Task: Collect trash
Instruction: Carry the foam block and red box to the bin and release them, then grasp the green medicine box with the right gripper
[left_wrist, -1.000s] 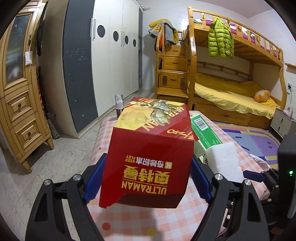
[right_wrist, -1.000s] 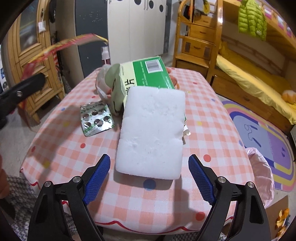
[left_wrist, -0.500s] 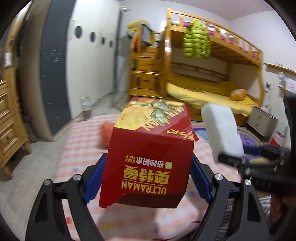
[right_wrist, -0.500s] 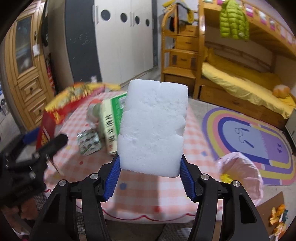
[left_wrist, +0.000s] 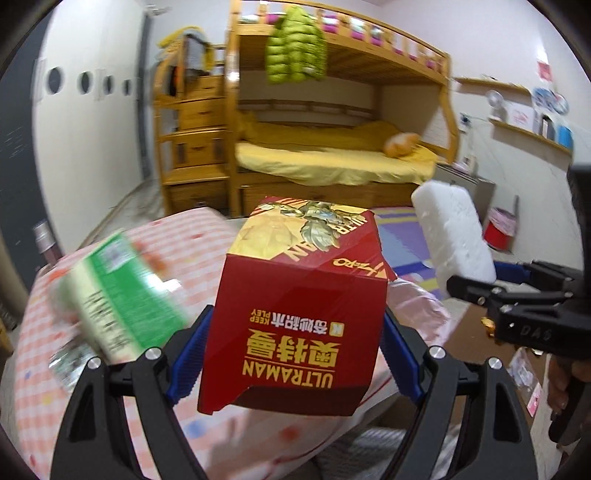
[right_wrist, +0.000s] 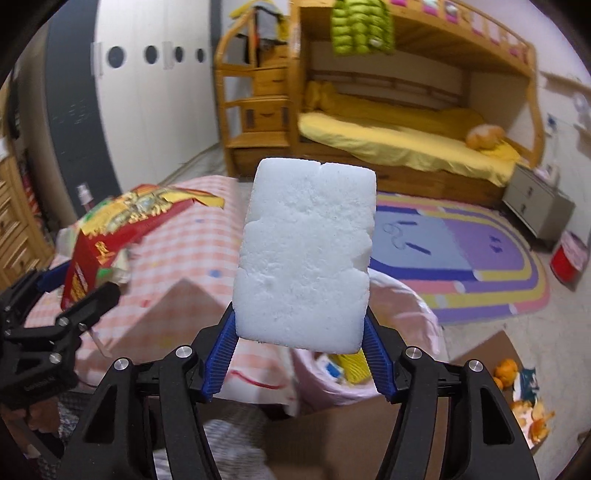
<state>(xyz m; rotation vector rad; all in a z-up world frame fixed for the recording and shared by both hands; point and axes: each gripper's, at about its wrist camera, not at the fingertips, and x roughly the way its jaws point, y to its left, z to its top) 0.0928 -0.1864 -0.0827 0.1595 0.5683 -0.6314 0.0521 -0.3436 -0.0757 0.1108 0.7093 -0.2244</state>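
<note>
My left gripper (left_wrist: 291, 365) is shut on a red Ultraman box (left_wrist: 295, 314), held in the air over the table's right end; the box also shows in the right wrist view (right_wrist: 110, 236). My right gripper (right_wrist: 301, 350) is shut on a white foam block (right_wrist: 306, 251), held above a pink-lined trash bin (right_wrist: 399, 332). The foam block also shows in the left wrist view (left_wrist: 454, 240), to the right of the box. The bin's pink bag (left_wrist: 417, 306) lies just beyond the box.
A green and white carton (left_wrist: 118, 291) and a pill blister (left_wrist: 66, 362) lie on the pink checked table (left_wrist: 192, 243). A cardboard sheet (right_wrist: 480, 354) with orange peels (right_wrist: 524, 387) lies on the floor. A bunk bed (right_wrist: 406, 140), rug (right_wrist: 461, 258) and small red bin (right_wrist: 569, 258) stand beyond.
My right gripper closed on the foam block, lifted it off the table and carried it right over the pink bin. My left gripper swung right with the red box.
</note>
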